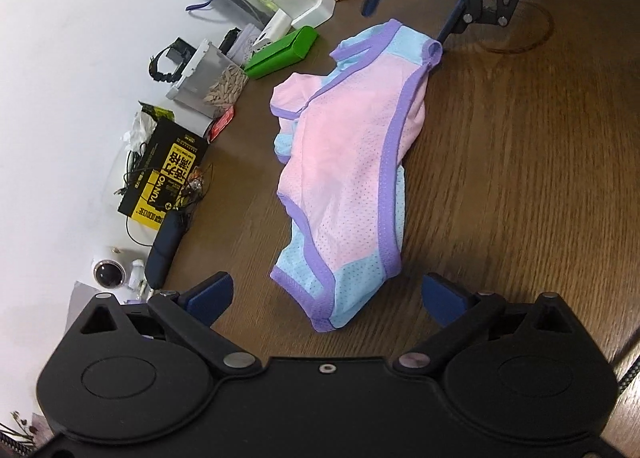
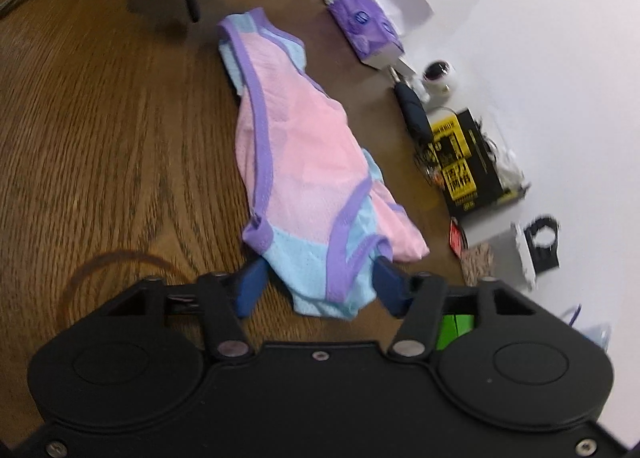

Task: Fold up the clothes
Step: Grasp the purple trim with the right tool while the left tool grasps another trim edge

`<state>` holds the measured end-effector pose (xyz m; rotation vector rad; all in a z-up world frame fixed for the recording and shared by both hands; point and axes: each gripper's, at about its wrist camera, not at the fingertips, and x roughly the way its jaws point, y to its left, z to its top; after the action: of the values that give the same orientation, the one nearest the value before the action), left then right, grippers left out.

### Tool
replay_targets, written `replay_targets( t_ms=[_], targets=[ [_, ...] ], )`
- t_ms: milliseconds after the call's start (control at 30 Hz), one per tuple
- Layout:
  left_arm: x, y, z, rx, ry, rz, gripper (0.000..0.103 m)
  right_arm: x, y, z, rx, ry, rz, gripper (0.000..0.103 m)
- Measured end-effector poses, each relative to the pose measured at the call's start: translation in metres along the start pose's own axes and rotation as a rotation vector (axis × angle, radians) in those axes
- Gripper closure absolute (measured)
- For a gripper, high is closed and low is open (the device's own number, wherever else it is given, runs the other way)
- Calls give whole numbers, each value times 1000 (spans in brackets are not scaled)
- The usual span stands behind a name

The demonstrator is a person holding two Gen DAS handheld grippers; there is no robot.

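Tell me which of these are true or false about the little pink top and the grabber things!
1. The pink top lies on a wooden table. True.
2. The left gripper is squeezing the top. False: its fingers are spread wide, with the hem lying between them untouched.
3. The top has purple trim and light blue patches. True.
4. The right gripper is far away from the top. False: it is open, with a finger on each side of the blue end.
5. A green box sits beside the top, near the wall. True.
6. The top is folded into a neat square. False: it lies long and rumpled.
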<state>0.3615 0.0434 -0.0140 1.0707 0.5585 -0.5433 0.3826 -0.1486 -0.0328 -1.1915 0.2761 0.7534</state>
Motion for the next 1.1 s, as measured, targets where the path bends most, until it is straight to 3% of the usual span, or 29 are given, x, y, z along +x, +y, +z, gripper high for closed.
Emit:
replay_targets(
  t_ms=[133, 367, 467, 500, 533, 767, 933, 1100],
  targets=[
    [-1, 2, -1, -2, 1, -15, 2, 0, 8, 2, -73, -21, -4, 55],
    [-2, 4, -1, -34, -12, -36, 2, -9, 19, 4, -138, -57, 14, 56],
    [-2, 4, 0, -38, -20, -39, 2, -11, 15, 5, -120, -55, 29, 73],
    [-2, 3, 0, -39, -24, -41, 2, -11, 14, 5, -114, -55, 34, 94],
    [-2, 3, 0, -41, -27, -43, 2, -12, 13, 5, -109, -55, 40, 100],
    [0, 2, -1, -7, -45, -28, 2, -14, -9, 14, 5, -76, 56, 100],
    [5, 10, -3, 17, -45, -65, 32, -20, -38, 20, 127, -108, 34, 100],
    [7, 4, -3, 141, -62, -61, 47, -24, -59, 24, 229, -141, 28, 100]
  ],
)
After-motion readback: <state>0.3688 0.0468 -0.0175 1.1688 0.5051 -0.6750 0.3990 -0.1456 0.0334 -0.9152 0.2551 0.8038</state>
